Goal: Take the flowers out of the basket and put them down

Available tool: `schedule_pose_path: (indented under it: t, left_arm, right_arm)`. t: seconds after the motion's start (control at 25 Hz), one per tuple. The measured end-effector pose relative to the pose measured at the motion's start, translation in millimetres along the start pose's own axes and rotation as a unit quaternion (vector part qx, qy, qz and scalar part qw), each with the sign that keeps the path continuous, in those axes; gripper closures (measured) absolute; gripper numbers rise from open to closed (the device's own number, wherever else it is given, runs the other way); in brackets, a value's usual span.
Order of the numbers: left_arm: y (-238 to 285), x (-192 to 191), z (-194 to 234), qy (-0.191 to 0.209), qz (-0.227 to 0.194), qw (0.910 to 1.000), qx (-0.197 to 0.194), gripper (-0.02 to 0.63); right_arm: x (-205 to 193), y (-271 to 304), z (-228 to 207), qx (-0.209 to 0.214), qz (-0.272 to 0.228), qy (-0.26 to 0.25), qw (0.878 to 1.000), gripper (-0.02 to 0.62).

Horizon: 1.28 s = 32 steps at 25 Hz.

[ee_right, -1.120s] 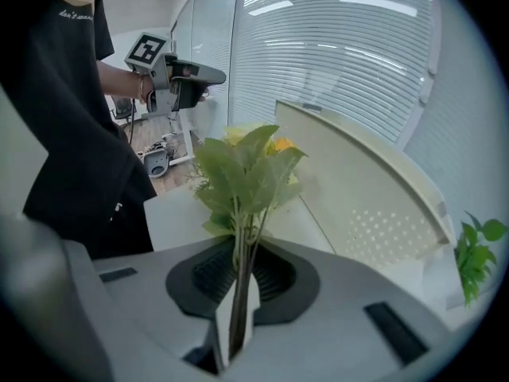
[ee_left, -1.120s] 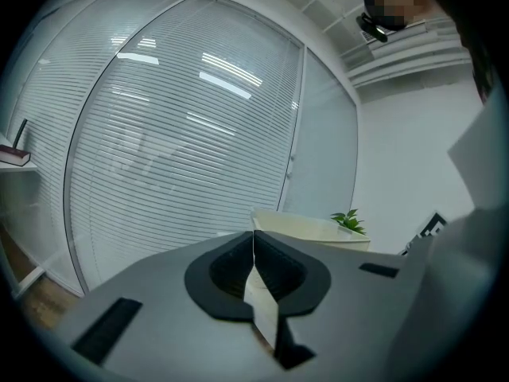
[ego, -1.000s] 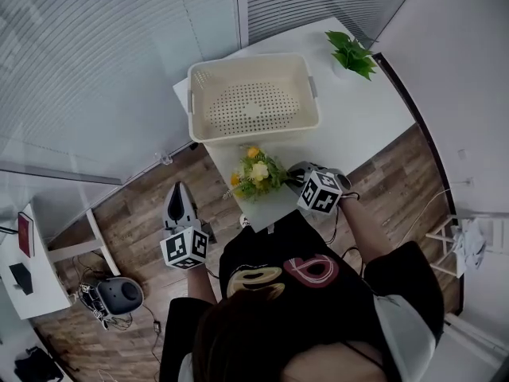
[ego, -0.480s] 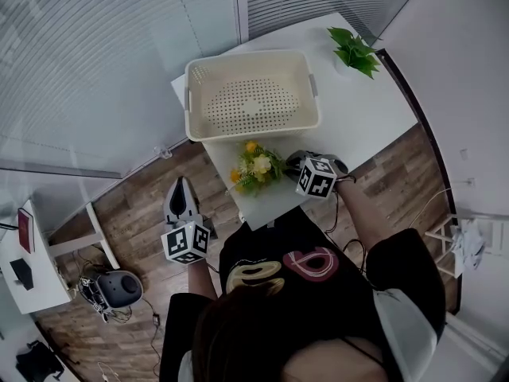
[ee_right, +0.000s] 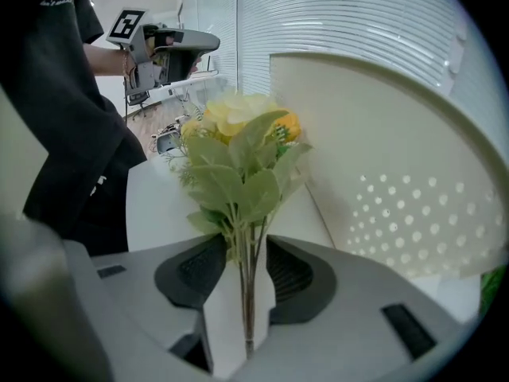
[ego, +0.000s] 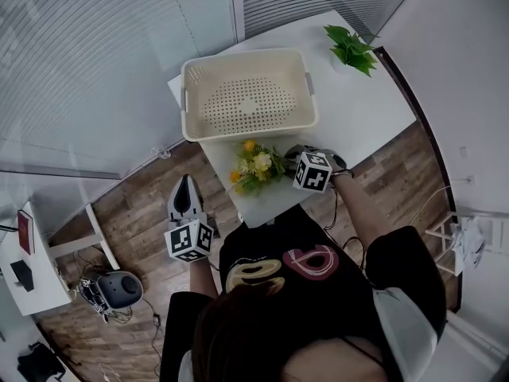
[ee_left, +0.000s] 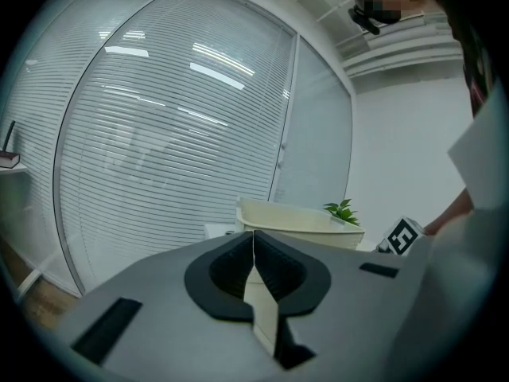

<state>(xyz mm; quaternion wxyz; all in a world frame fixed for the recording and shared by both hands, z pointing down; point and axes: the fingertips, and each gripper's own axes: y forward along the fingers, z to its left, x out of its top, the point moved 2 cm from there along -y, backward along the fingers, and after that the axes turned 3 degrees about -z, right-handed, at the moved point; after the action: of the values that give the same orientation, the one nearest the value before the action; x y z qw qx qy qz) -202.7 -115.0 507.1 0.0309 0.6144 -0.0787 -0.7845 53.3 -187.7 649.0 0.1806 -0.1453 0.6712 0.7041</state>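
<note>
- Room: a white counter (ego: 362, 106) stands against slatted blinds (ego: 95, 46), with wood floor (ego: 135, 205) around it. A potted plant (ego: 350, 48) sits at the counter's far right corner.
- Head view: the cream basket (ego: 253, 132) takes up the far left part of the counter.
- Head view: the flowers (ego: 256, 165) lie on the counter, outside the basket, between its near wall and the counter's near edge. Blooms point toward the left edge, stems toward the right gripper (ee_right: 246, 273).
- Right gripper view only: the stems stand between the jaws, which are opening. A gap shows on each side of the stems, so the pads are not pressing and the grip is released.
- Left gripper view only: the left gripper (ee_left: 253, 249) has its jaws together, with nothing between them.
- Head view adds: the left gripper hangs off the counter, above the floor, well apart from the flowers.
- Left gripper view shows the basket side-on, with the plant behind it.
</note>
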Motion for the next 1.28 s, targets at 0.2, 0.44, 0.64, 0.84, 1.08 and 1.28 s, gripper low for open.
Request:
schedule_pose_path:
  t: [0.2,0.44,0.64,0.84,1.08,1.28]
  left_arm:
    - [-0.1,-0.4,-1.2,-0.002,0.001,1.0,-0.004,0.588]
    - [-0.7,-2.9,-2.6,-0.007,0.004,0.9999,-0.009,0.588]
    - [0.7,0.0,-6.6,-0.007,-0.003,0.9998,-0.016,0.588]
    - [3.3,6.3,-17.3,-0.01,-0.005,0.9991,-0.041,0.588]
    - [4.6,22.9,-36.2,-0.002,-0.025,0.9974,-0.068,0.588]
    - [3.2,24.4,-51.0,-0.005,-0.029,0.9961,-0.084,0.588]
  right_arm:
    - [0.3,-5.9,4.4,0.014,-0.01,0.032,0.999,0.349]
    - [6.5,-26.4,3.4,0.013,-0.05,0.078,0.996,0.282]
    - [14.8,-51.7,-5.6,-0.026,-0.107,0.131,0.985,0.272]
    - [26.8,-80.6,-17.0,-0.071,-0.166,0.16,0.97,0.272]
    - [45.9,-120.1,-26.2,-0.12,-0.24,0.178,0.947,0.272]
    - [49.2,-149.2,-36.0,-0.223,-0.264,0.165,0.924,0.272]
